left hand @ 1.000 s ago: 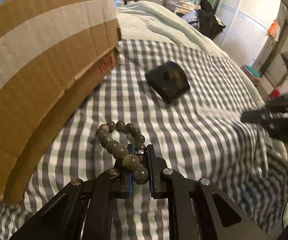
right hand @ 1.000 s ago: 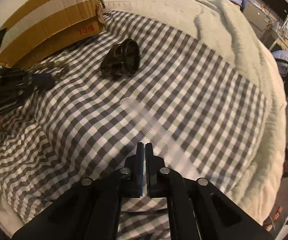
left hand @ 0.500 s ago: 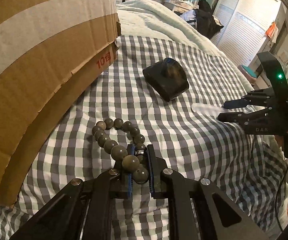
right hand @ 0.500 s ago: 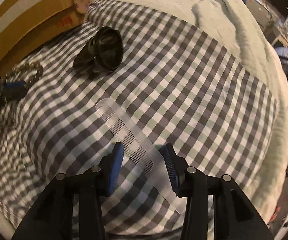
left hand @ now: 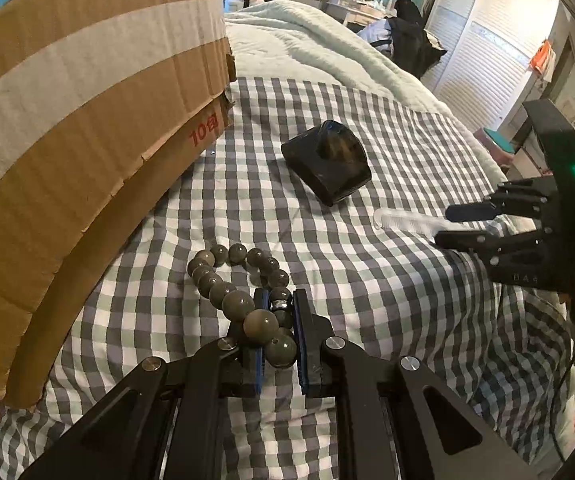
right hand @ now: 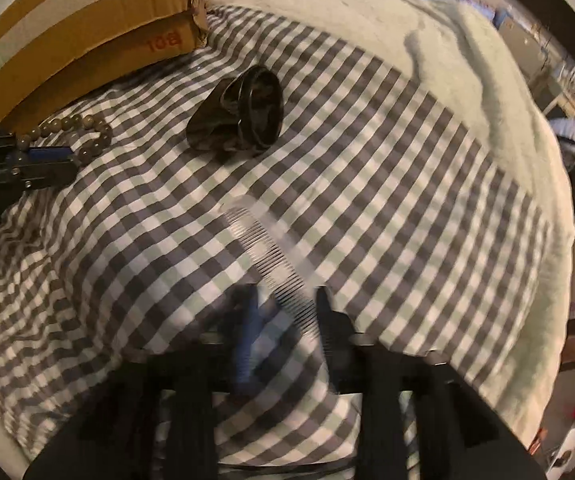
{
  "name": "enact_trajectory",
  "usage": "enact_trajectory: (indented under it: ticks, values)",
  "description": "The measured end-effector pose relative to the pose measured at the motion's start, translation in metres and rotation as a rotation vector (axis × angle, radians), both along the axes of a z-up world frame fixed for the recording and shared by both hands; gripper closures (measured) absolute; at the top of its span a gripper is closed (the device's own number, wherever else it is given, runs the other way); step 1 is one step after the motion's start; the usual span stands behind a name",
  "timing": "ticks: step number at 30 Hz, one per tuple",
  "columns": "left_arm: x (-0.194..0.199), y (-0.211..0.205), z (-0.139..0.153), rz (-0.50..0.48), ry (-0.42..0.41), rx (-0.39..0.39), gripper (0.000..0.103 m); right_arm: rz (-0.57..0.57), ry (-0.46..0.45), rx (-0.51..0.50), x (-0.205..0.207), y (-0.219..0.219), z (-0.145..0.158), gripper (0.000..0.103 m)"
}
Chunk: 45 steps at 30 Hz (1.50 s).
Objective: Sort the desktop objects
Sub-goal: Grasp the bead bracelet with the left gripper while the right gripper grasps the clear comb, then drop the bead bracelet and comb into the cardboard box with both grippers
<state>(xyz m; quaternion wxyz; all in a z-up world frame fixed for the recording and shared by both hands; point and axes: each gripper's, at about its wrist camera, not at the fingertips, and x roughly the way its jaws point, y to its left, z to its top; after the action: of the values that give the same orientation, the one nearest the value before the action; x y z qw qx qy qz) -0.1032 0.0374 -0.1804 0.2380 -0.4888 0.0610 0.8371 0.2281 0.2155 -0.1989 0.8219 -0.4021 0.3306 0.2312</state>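
Checked bedspread [left hand: 367, 280]: left gripper [left hand: 278, 304] clamps beads [left hand: 227, 276] for boxing; right gripper [right hand: 283, 300], jaws apart, straddles comb [right hand: 271, 256] for pickup.

Grey-and-white checked bedspread [left hand: 367, 280]; olive-grey bead bracelet [left hand: 223, 276]; glossy black case [left hand: 327, 164]; clear comb [right hand: 279, 256]; brown cardboard box [left hand: 67, 120] with red print.

Left wrist view: low and close over the checked blanket [left hand: 367, 280], facing past the cardboard box [left hand: 87, 120] toward the bed's far edge. Right wrist view: higher, tilted down across the blanket [right hand: 407, 160], box [right hand: 87, 20] at far left corner. Shared by the 2: box, bead bracelet [left hand: 239, 292] [right hand: 71, 128], black pouch [left hand: 327, 164] [right hand: 239, 116], clear comb [left hand: 407, 222] [right hand: 271, 256].
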Motion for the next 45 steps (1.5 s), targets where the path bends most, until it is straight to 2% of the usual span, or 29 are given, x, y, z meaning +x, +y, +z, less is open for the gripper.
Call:
enact_trajectory:
  ticks: [2, 6, 7, 9, 12, 14, 18, 21, 23, 25, 33, 39, 43, 44, 45]
  values:
    - [0.0, -0.001, 0.0, 0.0, 0.0, 0.002, 0.091, -0.012, 0.041, 0.039, 0.009, -0.002, 0.007, 0.07]
    - [-0.004, -0.003, -0.002, 0.009, -0.014, 0.008, 0.091, 0.018, 0.051, -0.022, 0.014, -0.001, -0.003, 0.069]
    - [-0.004, -0.003, -0.003, 0.009, -0.016, 0.008, 0.091, 0.017, 0.042, -0.025, 0.014, 0.002, -0.004, 0.066]
    - [-0.004, -0.002, -0.004, 0.008, -0.019, 0.005, 0.091, -0.005, 0.038, -0.026, 0.021, 0.002, -0.005, 0.053]
    - [-0.005, -0.003, -0.006, 0.009, -0.027, 0.004, 0.091, -0.019, 0.087, 0.002, 0.032, 0.001, -0.006, 0.052]
    - [-0.005, -0.002, -0.005, 0.006, -0.026, 0.001, 0.091, -0.035, 0.132, 0.021, 0.037, 0.002, -0.006, 0.058]
    - [-0.005, -0.003, -0.003, 0.009, -0.026, 0.001, 0.091, -0.036, 0.086, -0.003, 0.024, 0.009, -0.007, 0.062]
    - [-0.004, -0.003, 0.0, 0.01, -0.023, 0.002, 0.091, -0.059, 0.097, 0.02, 0.017, 0.006, -0.004, 0.064]
    - [-0.004, -0.003, 0.002, 0.008, -0.018, 0.005, 0.091, -0.078, 0.137, 0.069, 0.012, 0.001, 0.002, 0.071]
    - [-0.004, -0.002, 0.005, 0.008, -0.017, 0.009, 0.091, -0.111, 0.209, 0.16, 0.006, -0.008, 0.008, 0.075]
    - [0.001, -0.004, 0.013, 0.006, -0.01, 0.024, 0.091, -0.137, 0.294, 0.273, -0.024, -0.022, 0.009, 0.075]
    - [0.004, -0.008, 0.027, -0.001, 0.02, 0.051, 0.091, -0.141, 0.36, 0.39, -0.016, -0.002, 0.012, 0.077]
    - [0.005, -0.01, 0.038, -0.003, 0.044, 0.075, 0.091, -0.097, 0.347, 0.426, -0.033, 0.011, 0.027, 0.078]
    - [0.005, -0.011, 0.044, -0.005, 0.056, 0.083, 0.091, -0.086, 0.342, 0.431, -0.036, 0.016, 0.03, 0.083]
    - [0.005, -0.012, 0.048, -0.005, 0.066, 0.09, 0.091, -0.07, 0.339, 0.437, -0.041, 0.02, 0.036, 0.094]
